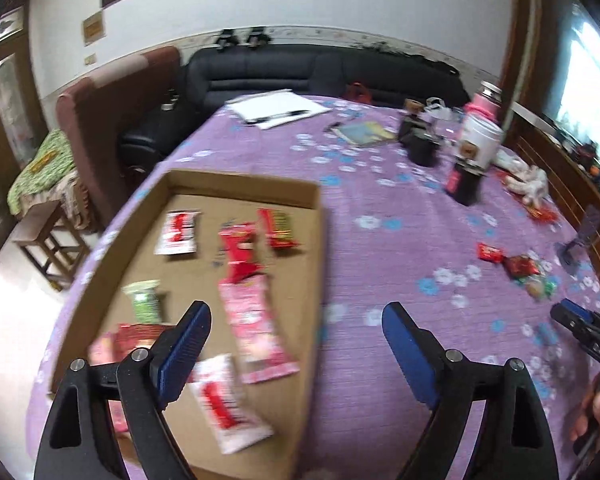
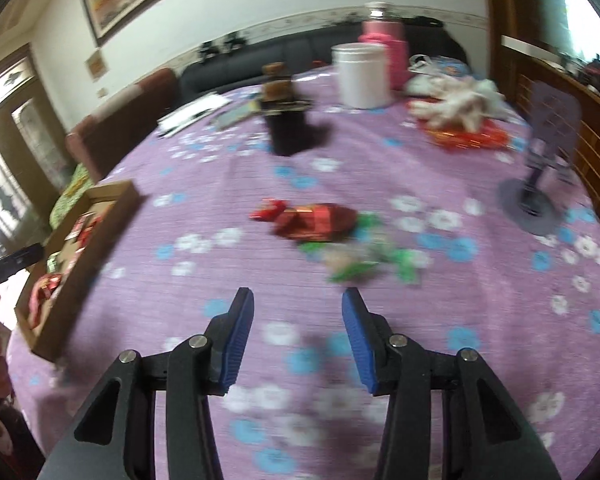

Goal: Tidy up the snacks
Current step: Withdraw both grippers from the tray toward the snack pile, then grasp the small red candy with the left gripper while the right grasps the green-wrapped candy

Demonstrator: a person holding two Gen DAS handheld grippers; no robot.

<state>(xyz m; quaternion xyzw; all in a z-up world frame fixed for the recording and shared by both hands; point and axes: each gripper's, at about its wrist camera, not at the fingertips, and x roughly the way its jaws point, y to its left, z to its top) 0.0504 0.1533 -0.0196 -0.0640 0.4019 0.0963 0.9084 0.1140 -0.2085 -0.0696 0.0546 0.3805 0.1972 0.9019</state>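
Left tongs (image 1: 296, 344) gape empty over the box (image 1: 316, 240); right tongs (image 2: 298, 340), part-open and empty, face blurred snacks (image 2: 320, 224).

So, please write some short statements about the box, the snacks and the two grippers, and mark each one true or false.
1. The cardboard box already holds several snack packets. True.
2. The left gripper is shut on a pink packet. False: its jaws are wide apart with nothing between them; the long pink packet lies in the box.
3. Some snacks still lie loose on the purple tablecloth, outside the box. True.
4. The right gripper holds the red snack. False: its jaws are open and empty, short of the snacks.
5. The white jar stands inside the box. False: it stands on the tablecloth, at the far side.
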